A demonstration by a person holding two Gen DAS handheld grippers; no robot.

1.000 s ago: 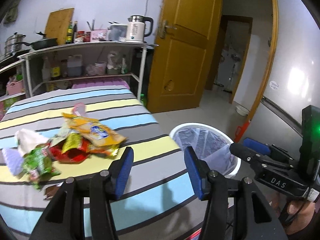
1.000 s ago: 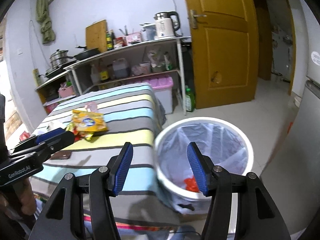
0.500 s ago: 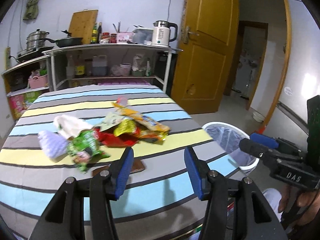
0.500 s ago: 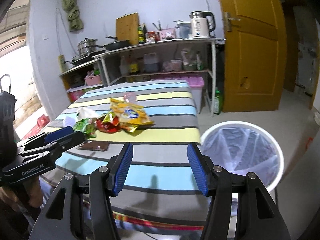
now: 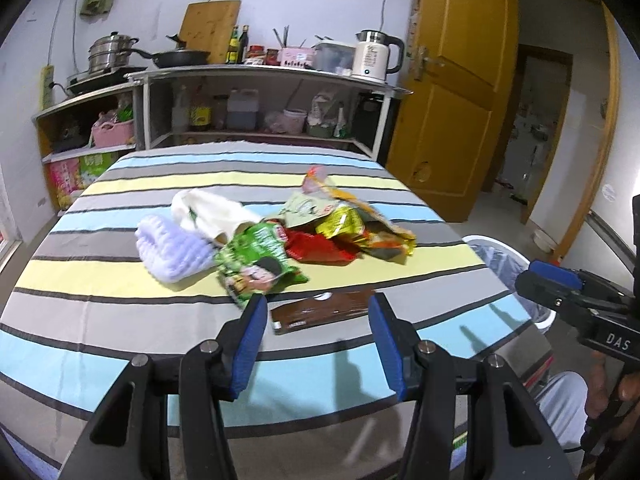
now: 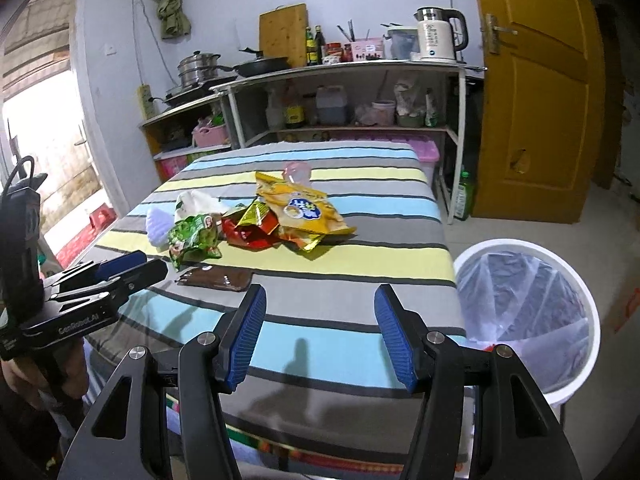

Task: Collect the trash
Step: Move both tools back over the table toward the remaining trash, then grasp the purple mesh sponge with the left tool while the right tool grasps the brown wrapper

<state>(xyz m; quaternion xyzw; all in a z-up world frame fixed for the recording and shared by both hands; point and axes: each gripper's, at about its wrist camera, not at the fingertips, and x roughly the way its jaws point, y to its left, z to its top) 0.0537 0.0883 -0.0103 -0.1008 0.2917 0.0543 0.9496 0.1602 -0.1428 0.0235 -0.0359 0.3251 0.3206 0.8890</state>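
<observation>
Both grippers are hovering over the near edge of a striped worktop (image 5: pixel 120 280), and each pair of fingers is standing wide apart with nothing between them. The left gripper (image 5: pixel 318 336) is pointing at a flat brown wrapper (image 5: pixel 320 312) lying just beyond its tips. The right gripper (image 6: pixel 318 336) is sitting over the blue and grey stripes, with the white bin (image 6: pixel 532 304) (lined with a clear bag) standing on the floor just off the worktop's right corner.

The trash is lying in a loose heap near the middle of the worktop: a green snack bag (image 5: pixel 256 268), a red wrapper (image 5: pixel 316 246) touching it, and a yellow-orange bag (image 6: pixel 304 208) lying over the others. A lilac fuzzy cloth (image 5: pixel 172 250) and a white cloth (image 5: pixel 212 212) are sitting at the heap's left side. Behind the worktop, a shelf unit (image 5: pixel 260 76) is carrying a kettle (image 5: pixel 374 60) and pans.
</observation>
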